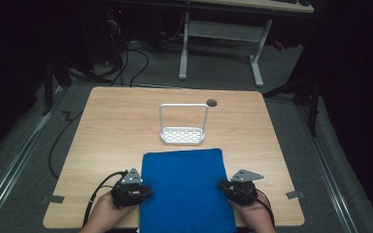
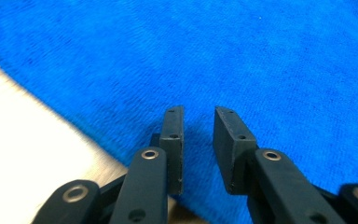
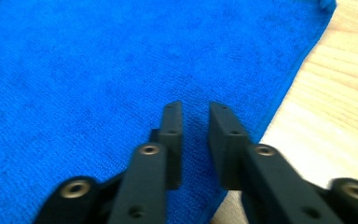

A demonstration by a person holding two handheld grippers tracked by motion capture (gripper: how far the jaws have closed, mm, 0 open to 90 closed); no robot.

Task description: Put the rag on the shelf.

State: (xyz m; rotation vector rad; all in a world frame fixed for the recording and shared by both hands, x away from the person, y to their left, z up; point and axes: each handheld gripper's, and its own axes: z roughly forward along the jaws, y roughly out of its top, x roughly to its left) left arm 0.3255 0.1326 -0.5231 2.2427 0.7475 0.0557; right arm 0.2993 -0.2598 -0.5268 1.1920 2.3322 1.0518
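A wooden table (image 1: 116,126) fills the middle of the high view, with a folded blue towel (image 1: 184,189) at lower centre. The left gripper (image 1: 143,191) meets its left edge, the right gripper (image 1: 223,187) its right; both have jaws slightly apart over the cloth, gripping nothing.

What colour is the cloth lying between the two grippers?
Solid bright blue cloth, no pattern; clearest in the high view.
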